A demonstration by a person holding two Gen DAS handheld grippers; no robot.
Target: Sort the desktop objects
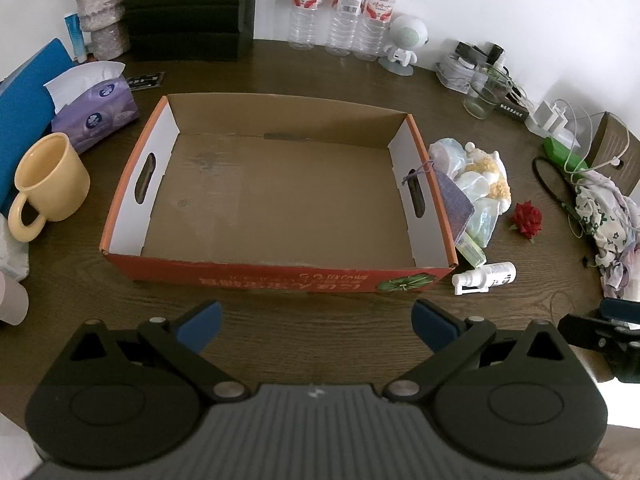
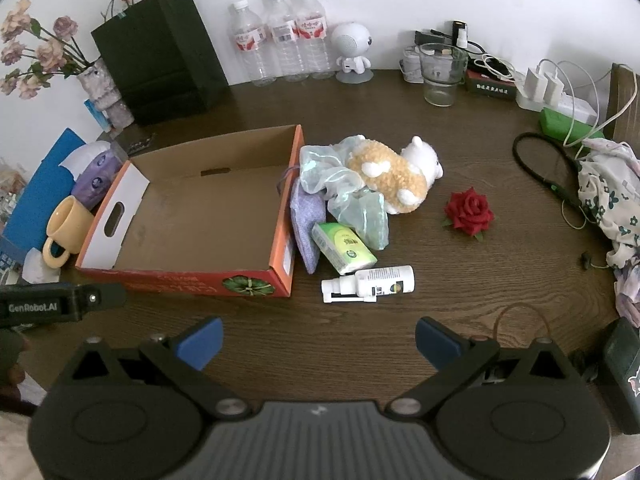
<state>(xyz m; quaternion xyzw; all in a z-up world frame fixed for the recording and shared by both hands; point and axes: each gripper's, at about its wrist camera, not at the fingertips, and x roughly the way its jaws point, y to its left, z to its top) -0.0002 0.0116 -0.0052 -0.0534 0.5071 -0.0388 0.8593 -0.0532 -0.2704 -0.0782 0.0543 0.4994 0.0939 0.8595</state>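
Both grippers — left gripper (image 1: pixel 316 322) and right gripper (image 2: pixel 318 340) — hover spread wide, holding nothing, before the cardboard box (image 1: pixel 280 272); a spray bottle (image 2: pixel 370 283) lies beside it.

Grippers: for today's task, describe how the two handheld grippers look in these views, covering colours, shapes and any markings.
Both match. The left gripper and the right gripper each have two blue pads on black angled links with silver pivot pins, two round black housings, and a grey ribbed centre plate. In the right wrist view, the left unit's black side carries white "GenRobot.AI" lettering. No cables or sleeves are clearly visible.
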